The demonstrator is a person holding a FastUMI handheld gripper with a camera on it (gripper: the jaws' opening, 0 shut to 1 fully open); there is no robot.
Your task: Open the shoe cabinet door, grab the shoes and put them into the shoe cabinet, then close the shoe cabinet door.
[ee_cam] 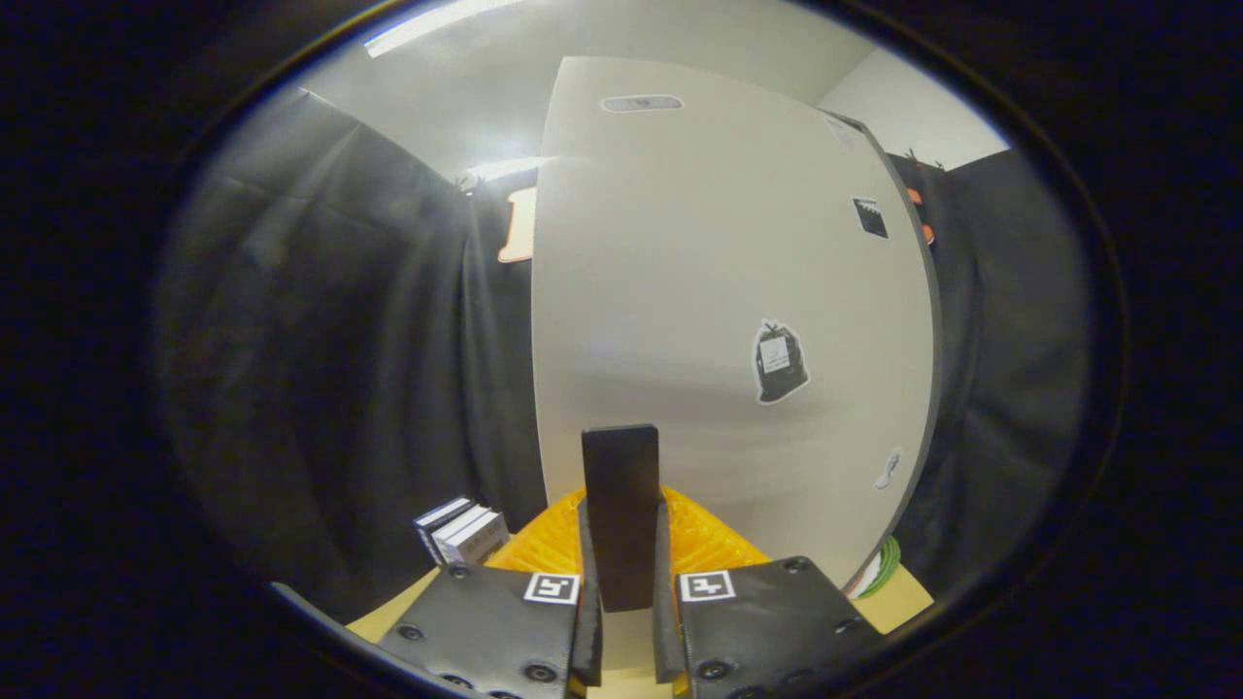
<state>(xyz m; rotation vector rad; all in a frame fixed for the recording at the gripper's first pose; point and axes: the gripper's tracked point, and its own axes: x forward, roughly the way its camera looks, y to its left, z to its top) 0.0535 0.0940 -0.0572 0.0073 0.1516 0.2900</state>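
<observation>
Clenching flat rectangular handle (621, 515), claw (626, 631) fingers press both sides; smooth pale cabinet door (699, 291) beyond.

Black cloth (320, 320) drapes the booth on both sides; above, a pale ceiling (505, 87) carries a bright strip light (427, 24).

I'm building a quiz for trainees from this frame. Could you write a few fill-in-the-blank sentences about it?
1. The black bar stands ____ the fingers of the tool, which press on it from both sides.
2. The cabinet door just beyond the tool is coloured ____.
3. The dark sticker on the door is shaped like a tied ____.

Missing words: between; white; bag.
</observation>
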